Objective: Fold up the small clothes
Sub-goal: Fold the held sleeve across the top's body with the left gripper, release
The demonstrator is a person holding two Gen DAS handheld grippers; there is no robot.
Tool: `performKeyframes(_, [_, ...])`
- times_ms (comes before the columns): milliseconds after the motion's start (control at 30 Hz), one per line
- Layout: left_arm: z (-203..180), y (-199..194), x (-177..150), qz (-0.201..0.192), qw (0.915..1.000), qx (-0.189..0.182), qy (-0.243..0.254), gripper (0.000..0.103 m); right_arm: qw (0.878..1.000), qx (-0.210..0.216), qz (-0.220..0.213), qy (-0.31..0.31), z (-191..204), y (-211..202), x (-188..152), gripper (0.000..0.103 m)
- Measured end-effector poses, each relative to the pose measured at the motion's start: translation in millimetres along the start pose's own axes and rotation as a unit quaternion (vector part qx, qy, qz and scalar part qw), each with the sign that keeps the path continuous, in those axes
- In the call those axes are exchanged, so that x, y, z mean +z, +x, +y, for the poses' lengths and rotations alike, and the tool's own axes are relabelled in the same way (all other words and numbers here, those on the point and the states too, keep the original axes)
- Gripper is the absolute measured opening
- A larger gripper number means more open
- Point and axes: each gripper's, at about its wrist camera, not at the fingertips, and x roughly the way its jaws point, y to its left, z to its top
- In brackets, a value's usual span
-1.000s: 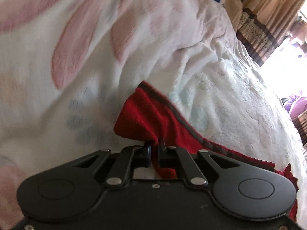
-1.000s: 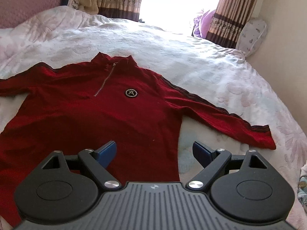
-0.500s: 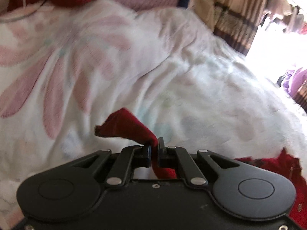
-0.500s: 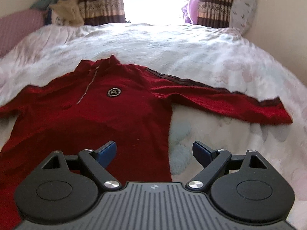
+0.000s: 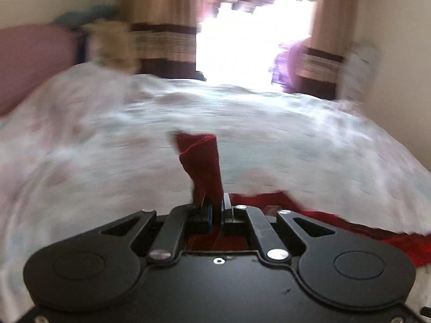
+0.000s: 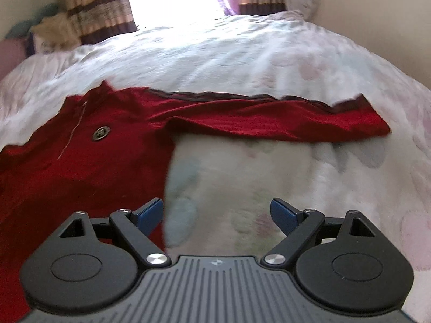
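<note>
So my left gripper (image 5: 215,210) is clamped tight on a bit of the red top (image 6: 89,167), prob the left sleeve end. A sec ago that cloth was lying low on the bedspread (image 6: 242,62); now it's lifted and sticks up out of the jaws, w/ the view swung round toward the curtains (image 5: 161,27) (pic is v blurry, so can't say exactly which part I've got). Means the sleeve fold is underway imo, cloth heading back over the body of the top. Right gripper (image 6: 216,212) is wide open, nothing in it, hanging just right of the top's side edge. The other sleeve (image 6: 269,118) lies flat, stretched out right of the collar, not folded yet.
</note>
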Motion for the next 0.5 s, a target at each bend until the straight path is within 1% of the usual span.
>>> performKeyframes(100, [-60,25,-8,0.013,0.9988,-0.041,0.023,0.003,1.000,-0.004,-0.002,0.004,-8,-1,0,0.103])
performKeyframes(167, [-92,42,-21,0.026,0.9973,-0.059,0.036,0.003,1.000,-0.006,-0.003,0.012,-12,-1,0,0.103])
performKeyframes(233, [-121,59,-41,0.044,0.9954,-0.069,0.050,0.003,1.000,0.001,0.000,0.026,-18,1,0,0.103])
performKeyframes(267, [-132,71,-53,0.059,0.9942,-0.069,0.058,0.003,0.999,0.005,0.002,0.036,-21,2,0,0.103])
performKeyframes(300, [-145,75,-66,0.070,0.9933,-0.066,0.064,0.003,0.999,0.009,0.004,0.044,-24,3,0,0.103])
performKeyframes(400, [-156,99,-100,0.104,0.9905,-0.062,0.065,0.003,0.998,0.009,0.005,0.055,-29,4,0,0.103])
performKeyframes(500, [-162,117,-129,0.127,0.9879,-0.061,0.066,0.003,0.999,0.006,0.005,0.054,-29,5,0,0.103])
